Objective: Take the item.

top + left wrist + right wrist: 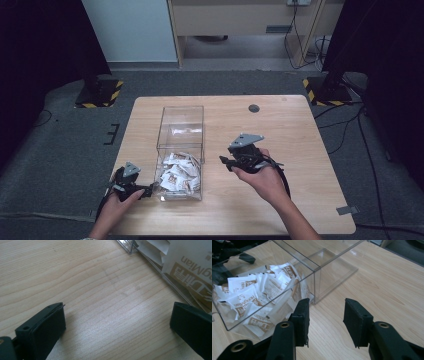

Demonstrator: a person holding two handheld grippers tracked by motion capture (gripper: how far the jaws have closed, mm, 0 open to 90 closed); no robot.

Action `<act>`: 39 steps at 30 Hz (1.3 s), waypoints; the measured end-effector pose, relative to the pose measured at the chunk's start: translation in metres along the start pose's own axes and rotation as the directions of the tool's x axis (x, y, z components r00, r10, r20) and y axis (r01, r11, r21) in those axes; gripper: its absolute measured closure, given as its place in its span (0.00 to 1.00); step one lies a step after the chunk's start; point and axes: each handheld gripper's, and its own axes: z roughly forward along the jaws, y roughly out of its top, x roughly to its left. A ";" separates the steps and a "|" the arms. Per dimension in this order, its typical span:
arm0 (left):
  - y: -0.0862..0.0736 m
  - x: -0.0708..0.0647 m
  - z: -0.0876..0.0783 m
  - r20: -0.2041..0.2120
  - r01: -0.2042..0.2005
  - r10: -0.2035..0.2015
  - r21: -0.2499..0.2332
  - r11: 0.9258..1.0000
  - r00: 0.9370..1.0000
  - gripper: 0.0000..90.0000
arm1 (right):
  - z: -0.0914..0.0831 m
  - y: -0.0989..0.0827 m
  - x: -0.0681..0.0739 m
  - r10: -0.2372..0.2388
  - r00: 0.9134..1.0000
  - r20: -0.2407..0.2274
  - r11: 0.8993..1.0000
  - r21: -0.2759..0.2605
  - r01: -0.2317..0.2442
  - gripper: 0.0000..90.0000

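A clear plastic box (182, 111) lies on the wooden table (290, 135), with several white and brown sachets (177, 175) heaped in its near half. My left gripper (150, 189) rests low at the box's near left corner, open, over bare wood (117, 322). The box's wall (155, 265) and a sachet (190, 267) are just beyond its right jaw. My right gripper (223, 161) is held above the table to the right of the box, pointing at it. It is open (327, 317) with nothing between its jaws. The sachets (249, 295) lie behind the box's clear wall (332, 272).
A small round dark hole (254, 108) marks the table's far side. Bare wood stretches to the right of the box. Two stand bases with yellow-black stripes (100, 95) (325, 92) sit on the grey floor beyond the table's far corners.
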 end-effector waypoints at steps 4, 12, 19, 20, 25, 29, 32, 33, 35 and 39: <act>0.000 0.000 0.000 0.000 0.000 0.000 0.000 1.000 1.000 0.00 | 0.005 0.006 0.005 -0.010 1.000 -0.021 1.000 -0.005 0.010 0.70; 0.000 0.000 0.000 0.000 0.000 0.000 0.000 1.000 1.000 0.00 | 0.016 0.020 0.019 -0.041 0.997 -0.064 0.999 -0.017 0.040 0.79; 0.000 0.000 0.000 0.002 -0.002 0.002 0.000 1.000 1.000 0.00 | 0.027 0.029 0.033 -0.071 0.993 -0.099 0.997 -0.014 0.070 0.84; 0.000 0.000 0.000 0.002 -0.002 0.002 0.000 1.000 1.000 0.00 | 0.028 0.030 0.035 -0.073 0.992 -0.103 0.997 -0.013 0.072 0.85; 0.000 0.000 0.000 0.002 -0.002 0.002 0.000 1.000 1.000 0.00 | 0.036 0.033 0.044 -0.087 0.988 -0.127 0.996 -0.003 0.088 0.87; 0.000 0.000 0.000 0.002 -0.002 0.002 0.000 1.000 1.000 0.00 | 0.041 0.034 0.049 -0.092 0.986 -0.140 0.996 -0.003 0.093 0.87; 0.000 0.000 0.000 0.002 -0.002 0.002 0.000 1.000 1.000 0.00 | 0.046 0.036 0.055 -0.089 0.984 -0.153 0.996 -0.006 0.089 0.86; 0.000 0.000 0.000 0.002 -0.002 0.002 0.000 1.000 1.000 0.00 | 0.048 0.036 0.056 -0.093 0.983 -0.155 0.996 -0.004 0.094 0.85; 0.000 0.000 0.000 0.002 -0.002 0.002 0.000 1.000 1.000 0.00 | 0.051 0.036 0.060 -0.097 0.983 -0.157 0.995 -0.003 0.098 0.83; 0.000 0.000 0.000 0.002 -0.002 0.002 0.000 1.000 1.000 0.00 | 0.056 0.036 0.064 -0.094 0.981 -0.171 0.995 -0.001 0.095 0.80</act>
